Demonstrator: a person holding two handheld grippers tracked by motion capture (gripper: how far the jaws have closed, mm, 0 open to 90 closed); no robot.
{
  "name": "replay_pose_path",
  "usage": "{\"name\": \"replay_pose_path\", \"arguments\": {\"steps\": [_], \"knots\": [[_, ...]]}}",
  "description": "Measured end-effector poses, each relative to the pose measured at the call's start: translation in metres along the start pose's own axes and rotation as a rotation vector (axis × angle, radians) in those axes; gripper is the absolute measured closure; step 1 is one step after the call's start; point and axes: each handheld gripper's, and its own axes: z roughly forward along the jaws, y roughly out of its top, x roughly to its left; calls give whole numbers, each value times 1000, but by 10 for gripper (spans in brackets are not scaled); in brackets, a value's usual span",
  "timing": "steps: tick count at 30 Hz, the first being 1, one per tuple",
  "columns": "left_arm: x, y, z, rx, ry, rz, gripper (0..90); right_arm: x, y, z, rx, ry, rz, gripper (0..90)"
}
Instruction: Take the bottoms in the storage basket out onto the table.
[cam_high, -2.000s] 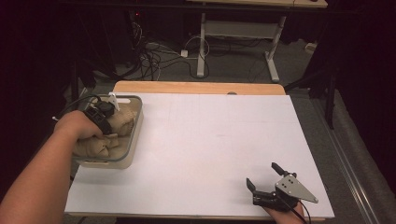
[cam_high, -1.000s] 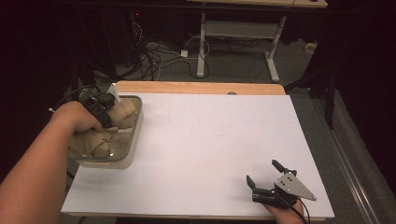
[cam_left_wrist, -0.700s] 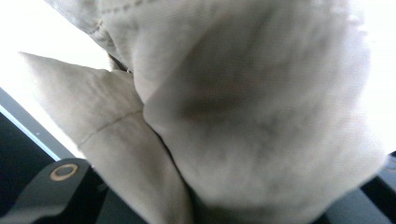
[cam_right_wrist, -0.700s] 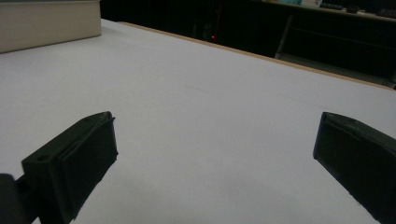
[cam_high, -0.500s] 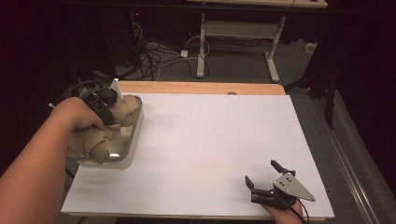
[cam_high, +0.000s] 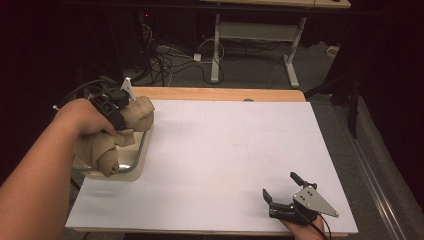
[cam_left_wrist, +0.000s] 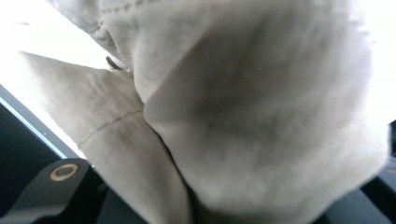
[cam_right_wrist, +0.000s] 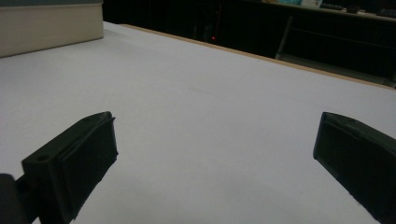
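From the high view, my left gripper (cam_high: 121, 102) sits at the table's far left, over a clear container (cam_high: 134, 161) by the left edge, and a bundle of beige cloth (cam_high: 107, 145) bunches against it. The cloth runs from under my left hand (cam_high: 82, 117) down into the container, its long axis roughly front to back, with one rounded end lifted at the gripper's tip. My right gripper (cam_high: 282, 197) rests at the near right corner of the white table (cam_high: 235, 145), well apart from the cloth, its jaws spread and holding nothing. The left is plainly the nearer one; I judge any pull on the cloth falls to it.

In the left gripper view, beige cloth (cam_left_wrist: 243, 107) presses right up to the camera, folds and a stitched seam running across, with my jaws' black bases low in the frame. The jaws appear clamped on it, the fabric lying straight ahead between them.

In the right gripper view, my jaws stand wide apart over bare white table (cam_right_wrist: 210, 116), nothing between them. The cloth lies off to this gripper's left, across the table.
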Motion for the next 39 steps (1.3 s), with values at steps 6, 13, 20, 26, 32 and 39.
{"name": "replay_pose_path", "arguments": {"steps": [6, 13, 20, 26, 32, 39], "knots": [[-9, -1, -13, -14, 3, 4, 663, 0, 0, -1, -1, -5, 0, 5], [-19, 3, -24, -39, 8, 20, 662, 0, 0, -2, -3, -6, 8, 5], [-27, 12, -22, -33, 9, 34, 663, 0, 0, -2, 0, -7, 2, 5], [-36, 19, -25, -29, 10, 47, 662, -1, 0, -3, -6, -2, 8, 5], [-43, 25, -32, -38, 15, 60, 662, -1, 0, -3, -6, 0, 5, 5], [-55, 32, -33, -42, 9, 86, 663, -3, 0, -3, -9, -4, 7, 5]]}}
